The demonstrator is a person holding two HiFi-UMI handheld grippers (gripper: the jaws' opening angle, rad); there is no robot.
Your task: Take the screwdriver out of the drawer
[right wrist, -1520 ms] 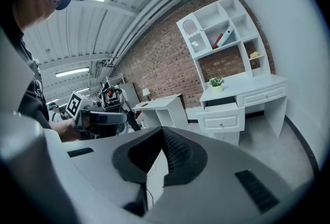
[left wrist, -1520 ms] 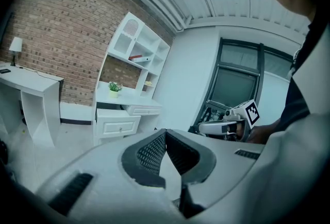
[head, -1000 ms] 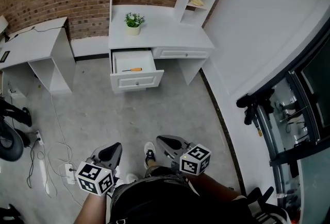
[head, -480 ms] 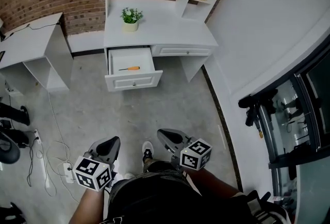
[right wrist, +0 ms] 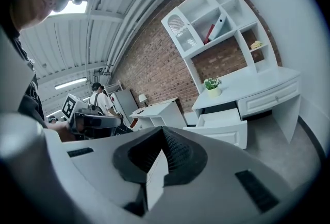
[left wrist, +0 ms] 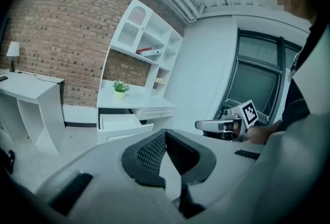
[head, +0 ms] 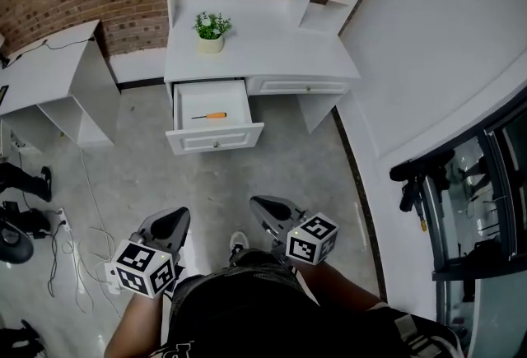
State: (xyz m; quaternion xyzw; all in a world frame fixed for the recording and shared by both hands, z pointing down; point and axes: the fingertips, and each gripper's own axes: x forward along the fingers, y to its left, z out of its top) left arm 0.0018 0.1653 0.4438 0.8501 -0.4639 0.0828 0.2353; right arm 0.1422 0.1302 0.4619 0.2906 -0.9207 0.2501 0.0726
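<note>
An orange-handled screwdriver (head: 211, 115) lies in the open left drawer (head: 216, 137) of the white desk (head: 272, 60), far ahead of me across the floor. Both grippers hang low by the person's body, well short of the desk. The left gripper (head: 169, 221) is shut with nothing in it, and its jaws meet at the tips (left wrist: 164, 133). The right gripper (head: 265, 207) is also shut and empty (right wrist: 164, 131). The drawer (left wrist: 122, 122) shows in the left gripper view and again (right wrist: 221, 126) in the right gripper view; the screwdriver is hidden in both.
A potted plant (head: 211, 29) stands on the desk top under shelves. A second white desk (head: 49, 76) stands at the left by the brick wall. Cables and a power strip (head: 82, 266) lie on the floor at the left. Another person (right wrist: 100, 102) stands far back.
The view has shifted slightly nearer the desk and to the right. Both grippers stay low and shut. The drawer and screwdriver have not moved.
</note>
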